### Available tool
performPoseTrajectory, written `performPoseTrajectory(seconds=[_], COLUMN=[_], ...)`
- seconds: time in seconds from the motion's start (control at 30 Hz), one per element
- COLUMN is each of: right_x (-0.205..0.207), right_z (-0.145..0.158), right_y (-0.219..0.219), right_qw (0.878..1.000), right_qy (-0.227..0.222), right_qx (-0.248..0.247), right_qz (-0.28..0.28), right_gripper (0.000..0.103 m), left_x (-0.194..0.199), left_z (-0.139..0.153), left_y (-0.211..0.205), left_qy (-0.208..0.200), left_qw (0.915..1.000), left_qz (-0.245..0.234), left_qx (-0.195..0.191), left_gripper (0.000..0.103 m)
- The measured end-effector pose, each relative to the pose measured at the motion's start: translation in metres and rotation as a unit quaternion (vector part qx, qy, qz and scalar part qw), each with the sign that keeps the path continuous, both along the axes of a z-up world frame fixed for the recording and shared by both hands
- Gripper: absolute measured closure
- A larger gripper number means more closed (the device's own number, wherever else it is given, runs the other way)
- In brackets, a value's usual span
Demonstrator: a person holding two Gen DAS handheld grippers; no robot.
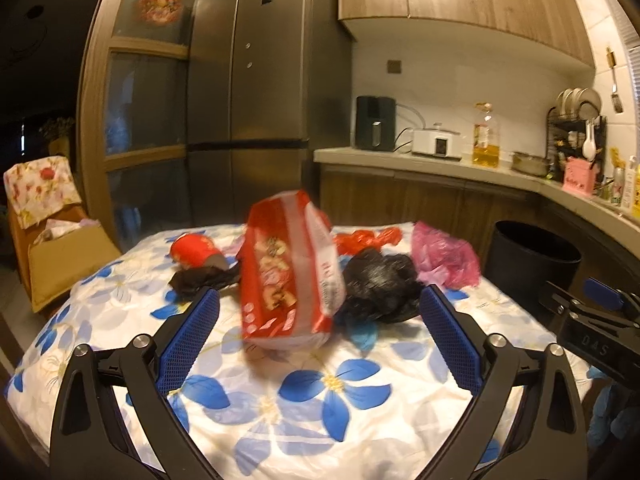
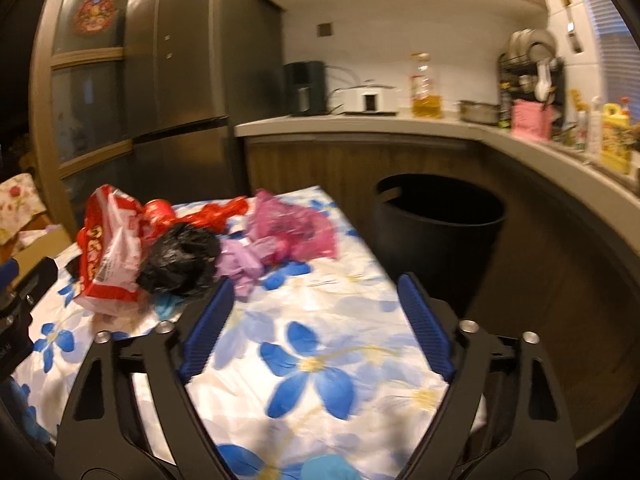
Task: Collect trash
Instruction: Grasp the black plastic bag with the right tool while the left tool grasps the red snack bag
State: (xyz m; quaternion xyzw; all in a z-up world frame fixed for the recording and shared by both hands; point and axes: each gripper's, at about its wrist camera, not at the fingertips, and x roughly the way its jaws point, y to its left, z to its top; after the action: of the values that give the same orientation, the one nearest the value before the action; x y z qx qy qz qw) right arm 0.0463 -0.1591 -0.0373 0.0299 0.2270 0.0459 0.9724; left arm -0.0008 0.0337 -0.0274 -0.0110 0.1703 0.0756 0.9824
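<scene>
Trash – one red snack bag [image 1: 290, 268], two black bags [image 1: 380, 284] – both grippers [image 1: 320, 304] [image 2: 316, 292] spread apart.

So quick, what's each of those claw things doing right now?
Left gripper: open, holding nothing; red snack bag sits ahead of it.
Right gripper: open, empty.

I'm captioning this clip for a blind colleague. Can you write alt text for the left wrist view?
The open left gripper hovers over a table under a blue-flowered cloth, its blue pads flanking a red and white snack bag. Behind lie a black bag, a pink bag and a red cup; a black bin stands right.
</scene>
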Motion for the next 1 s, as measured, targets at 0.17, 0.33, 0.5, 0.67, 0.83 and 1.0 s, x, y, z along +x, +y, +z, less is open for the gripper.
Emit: performPoseTrajectory(seconds=[0.17,0.33,0.5,0.67,0.83,1.0], right_x=[0.027,0.055,0.081,0.100,0.110,0.103], right_z=[-0.011,-0.021,-0.026,-0.038,-0.056,-0.052], right_y=[0.030,0.065,0.093,0.116,0.121,0.112], right_qw=[0.998,0.993,0.989,0.985,0.983,0.984], right_qy=[0.004,0.013,0.022,0.043,0.063,0.048], right_qx=[0.015,0.015,0.016,0.009,-0.003,-0.001], right_qz=[0.065,0.117,0.148,0.168,0.172,0.169], right_gripper=[0.029,0.033,0.035,0.049,0.079,0.092], left_x=[0.010,0.022,0.029,0.039,0.045,0.050], left_z=[-0.009,-0.017,-0.023,-0.026,-0.031,-0.038], left_y=[0.008,0.024,0.037,0.047,0.051,0.055], left_qy=[0.014,0.029,0.033,0.033,0.034,0.044], left_qw=[0.9996,0.9990,0.9984,0.9980,0.9979,0.9963], left_qz=[0.021,0.033,0.040,0.039,0.027,0.017], left_qx=[0.015,-0.002,-0.021,-0.037,-0.048,-0.072], left_gripper=[0.011,0.031,0.037,0.037,0.038,0.044])
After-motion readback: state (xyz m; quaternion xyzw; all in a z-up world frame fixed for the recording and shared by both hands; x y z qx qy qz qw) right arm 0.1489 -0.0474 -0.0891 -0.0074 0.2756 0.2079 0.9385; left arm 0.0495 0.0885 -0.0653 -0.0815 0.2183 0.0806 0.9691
